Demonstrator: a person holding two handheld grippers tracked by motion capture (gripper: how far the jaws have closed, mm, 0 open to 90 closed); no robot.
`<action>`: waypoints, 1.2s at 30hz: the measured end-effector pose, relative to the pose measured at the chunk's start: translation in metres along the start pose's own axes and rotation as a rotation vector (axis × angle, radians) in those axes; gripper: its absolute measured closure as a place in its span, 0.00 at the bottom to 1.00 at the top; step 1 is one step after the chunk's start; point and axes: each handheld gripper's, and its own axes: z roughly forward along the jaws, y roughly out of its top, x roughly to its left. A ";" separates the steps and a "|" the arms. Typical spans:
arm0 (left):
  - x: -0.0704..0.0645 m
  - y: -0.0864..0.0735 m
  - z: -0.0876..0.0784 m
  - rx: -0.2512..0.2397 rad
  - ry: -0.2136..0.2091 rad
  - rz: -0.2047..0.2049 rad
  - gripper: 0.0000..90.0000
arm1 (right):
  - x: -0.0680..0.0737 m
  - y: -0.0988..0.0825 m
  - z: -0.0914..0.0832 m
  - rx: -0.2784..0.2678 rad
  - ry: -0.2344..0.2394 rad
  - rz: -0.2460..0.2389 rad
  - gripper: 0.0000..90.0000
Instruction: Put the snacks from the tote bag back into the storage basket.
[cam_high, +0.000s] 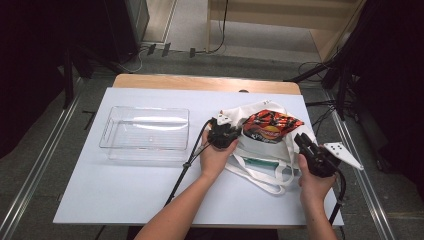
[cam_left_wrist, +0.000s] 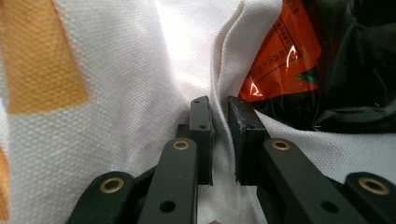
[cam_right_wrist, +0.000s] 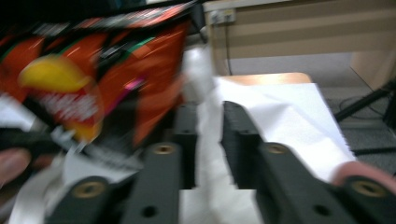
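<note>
White sheeting covers the wooden desk (cam_high: 150, 195), which stands on a grey floor with dark stands and cables around it. One white canvas tote bag (cam_high: 260, 150) lies on the desk between the two grippers, with a single orange and black crinkly snack packet (cam_high: 270, 125) sticking out of its mouth. The left gripper (cam_high: 226, 134) is clenched on the bag's near rim: in the left gripper view its jaws pinch a fold of the white weave (cam_left_wrist: 219, 116), and the packet (cam_left_wrist: 280, 60) sits just beyond and to the right of its tips. The right gripper (cam_high: 305, 142) grips the opposite edge of the bag; in the right gripper view, which is blurred, a strip of white cloth (cam_right_wrist: 210, 140) runs between its nearly closed jaws, and the packet (cam_right_wrist: 93, 74) rises to their left. With one grip on each side, the bag's mouth appears to be held spread so the packet can slide in or out. One empty clear plastic rectangular tray (cam_high: 145, 134) sits well apart, out beyond the left gripper on the side away from the bag, probably waiting to receive things.
</note>
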 end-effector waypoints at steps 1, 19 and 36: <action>0.000 -0.001 0.000 -0.004 0.001 0.003 0.91 | 0.004 -0.001 0.000 0.016 0.019 -0.024 0.92; 0.004 -0.007 -0.006 -0.048 -0.052 -0.007 0.79 | 0.009 -0.032 0.038 0.191 0.027 0.026 0.88; -0.002 -0.011 -0.009 -0.058 -0.011 0.029 0.79 | 0.029 -0.012 0.029 0.116 0.159 -0.014 0.45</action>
